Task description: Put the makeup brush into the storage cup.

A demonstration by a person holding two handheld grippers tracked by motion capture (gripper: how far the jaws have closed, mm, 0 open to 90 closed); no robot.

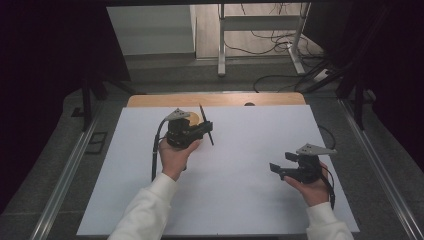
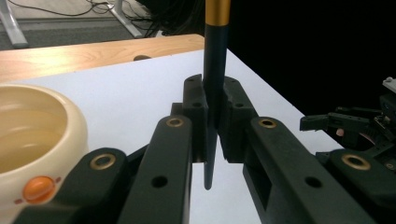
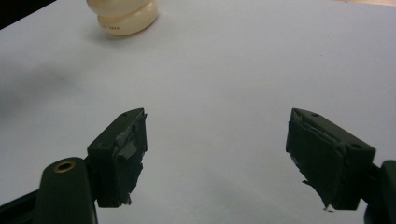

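Left gripper view: the left gripper (image 2: 214,140) is clamped on a dark, gold-banded stick (image 2: 215,70), probably a chopstick or brush handle, held upright just beside the cream bowl (image 2: 44,135). The pinch looks thin, so the stick could pivot or slip if it knocks the bowl's rim. The right gripper (image 3: 217,158) hangs over the white table (image 3: 224,70), jaws wide apart and empty.

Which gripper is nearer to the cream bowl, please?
Left. The left gripper, shut on a dark pen, sits beside the cream bowl; the right gripper is open, well away.
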